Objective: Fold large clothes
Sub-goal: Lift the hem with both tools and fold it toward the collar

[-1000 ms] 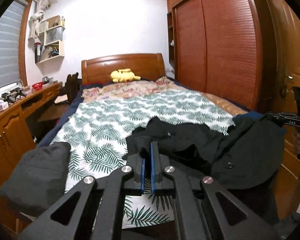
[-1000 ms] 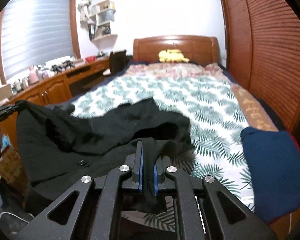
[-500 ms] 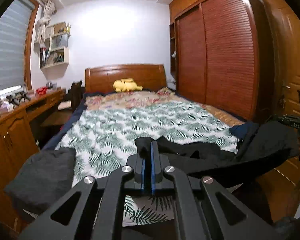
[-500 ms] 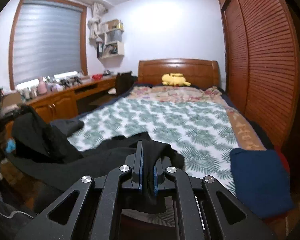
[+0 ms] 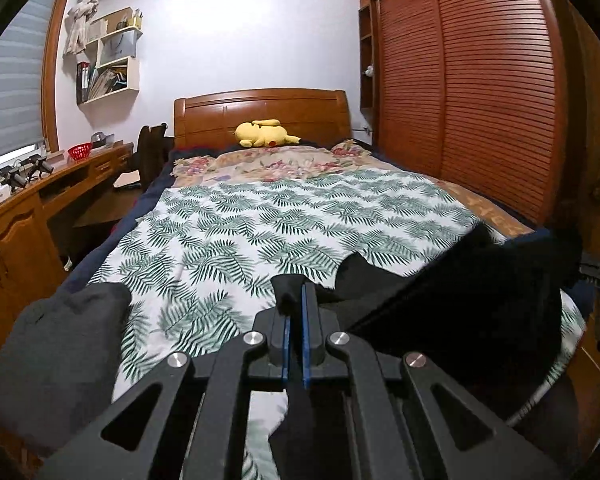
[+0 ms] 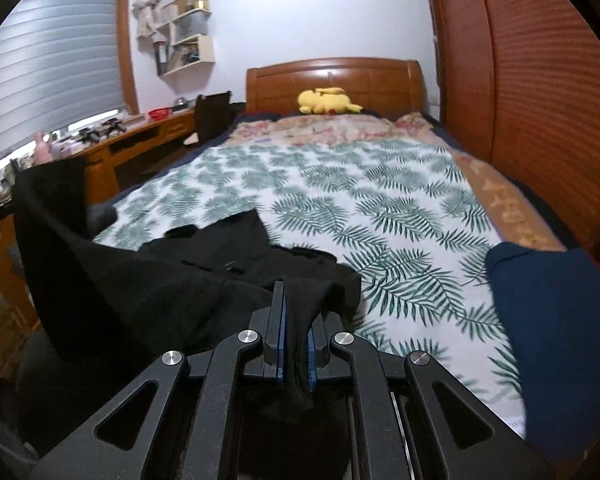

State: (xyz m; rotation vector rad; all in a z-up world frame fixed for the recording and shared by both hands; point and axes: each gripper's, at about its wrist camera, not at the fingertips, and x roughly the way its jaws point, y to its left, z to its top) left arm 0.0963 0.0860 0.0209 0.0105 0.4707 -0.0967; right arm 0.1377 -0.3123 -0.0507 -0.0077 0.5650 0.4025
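Note:
A large black garment is stretched between my two grippers above the foot of the bed. My left gripper is shut on one black edge of it. My right gripper is shut on another edge, with a fold of black cloth hanging out between its pads. In the right wrist view the black garment spreads to the left, part of it lying on the leaf-print bedspread. The far corner rises toward the left gripper at the left edge.
A folded grey garment lies at the bed's near left corner. A folded navy garment lies at the near right corner. A yellow plush sits by the headboard. A wooden desk runs along the left; a wardrobe stands right.
Both grippers have risen and drawn apart with the black garment, pulling it from a crumpled heap into a taut sheet. Less of it lies on the bedspread now.

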